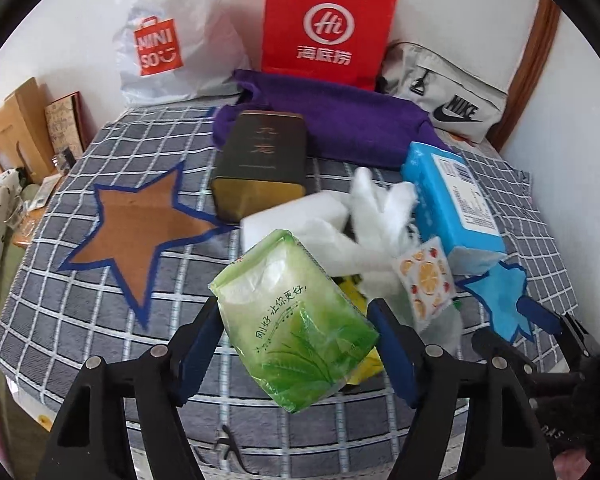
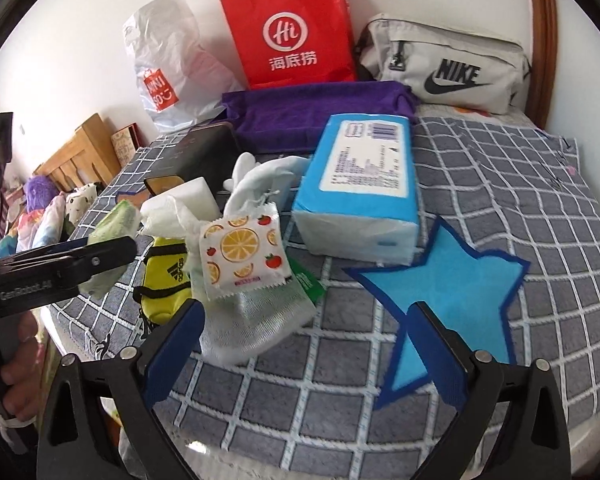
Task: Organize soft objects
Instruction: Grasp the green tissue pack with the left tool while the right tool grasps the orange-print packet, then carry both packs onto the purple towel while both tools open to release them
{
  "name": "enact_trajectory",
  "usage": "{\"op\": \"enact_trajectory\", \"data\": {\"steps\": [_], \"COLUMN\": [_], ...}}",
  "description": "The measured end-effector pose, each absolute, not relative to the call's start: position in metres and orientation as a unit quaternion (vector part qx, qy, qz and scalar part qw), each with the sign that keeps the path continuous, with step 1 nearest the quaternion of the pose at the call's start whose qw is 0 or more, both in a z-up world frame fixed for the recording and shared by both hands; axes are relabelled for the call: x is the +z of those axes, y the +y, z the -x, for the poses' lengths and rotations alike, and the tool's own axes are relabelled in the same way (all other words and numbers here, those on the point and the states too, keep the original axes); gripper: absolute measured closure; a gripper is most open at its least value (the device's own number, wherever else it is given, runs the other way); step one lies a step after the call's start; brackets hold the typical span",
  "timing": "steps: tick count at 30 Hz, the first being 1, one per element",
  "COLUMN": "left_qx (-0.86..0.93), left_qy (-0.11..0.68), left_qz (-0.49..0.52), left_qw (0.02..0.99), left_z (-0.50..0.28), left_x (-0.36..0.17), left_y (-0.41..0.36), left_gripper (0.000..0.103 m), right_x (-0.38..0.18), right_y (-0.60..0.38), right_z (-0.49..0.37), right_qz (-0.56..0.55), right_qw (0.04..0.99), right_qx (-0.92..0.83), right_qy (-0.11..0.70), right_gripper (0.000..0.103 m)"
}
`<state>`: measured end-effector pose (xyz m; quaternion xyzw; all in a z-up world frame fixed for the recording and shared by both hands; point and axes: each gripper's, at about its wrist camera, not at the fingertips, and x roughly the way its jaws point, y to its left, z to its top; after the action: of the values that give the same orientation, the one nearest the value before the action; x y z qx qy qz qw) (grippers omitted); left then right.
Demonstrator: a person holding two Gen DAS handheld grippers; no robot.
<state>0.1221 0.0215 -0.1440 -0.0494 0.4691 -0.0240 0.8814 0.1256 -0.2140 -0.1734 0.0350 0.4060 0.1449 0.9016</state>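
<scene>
the left gripper (image 1: 296, 344) holds the green tissue pack (image 1: 296, 320) by its lower half, lifted near the brown star (image 1: 140, 224); it could slip, since the film looks slick. the right gripper (image 2: 308, 344) gapes wide and empty by the sock (image 2: 256, 320), and might snag the fruit sachet (image 2: 242, 252). readable: "miniso", "hi", "nike", "adidas".
</scene>
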Motion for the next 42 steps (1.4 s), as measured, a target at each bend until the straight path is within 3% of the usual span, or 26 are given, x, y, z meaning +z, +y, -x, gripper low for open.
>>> {"op": "enact_trajectory", "data": {"steps": [4,12,16,19,29,42], "left_qx": [0.002,-0.007,-0.002,0.000,0.014,0.018], "left_qy": [0.468,0.471,0.472,0.471,0.489,0.483], "left_qz": [0.049,0.067,0.082,0.092,0.076,0.056], "left_qw": [0.882,0.879,0.878,0.877,0.869,0.874], "left_z": [-0.128,-0.132,-0.133,-0.135,-0.140,-0.135], "left_x": [-0.148,-0.157,-0.160,-0.163,-0.173,-0.147], "left_y": [0.041,0.062,0.071,0.078,0.085,0.078], "left_gripper": [0.031,0.031,0.031,0.031,0.031,0.031], "right_x": [-0.177,-0.190,-0.195,-0.192,-0.173,-0.208], "right_y": [-0.193,-0.167,-0.165,-0.168,-0.200,-0.256], "right_z": [-0.141,-0.166,-0.172,-0.167,-0.135,-0.127], "right_qz": [-0.018,0.004,0.001,0.001,0.008,-0.023], "right_qw": [0.902,0.894,0.886,0.891,0.901,0.885], "right_qx": [0.164,0.173,0.182,0.185,0.152,0.085], "right_qy": [0.399,0.412,0.427,0.416,0.407,0.458], "right_gripper": [0.011,0.011,0.045,0.049,0.049,0.049]}}
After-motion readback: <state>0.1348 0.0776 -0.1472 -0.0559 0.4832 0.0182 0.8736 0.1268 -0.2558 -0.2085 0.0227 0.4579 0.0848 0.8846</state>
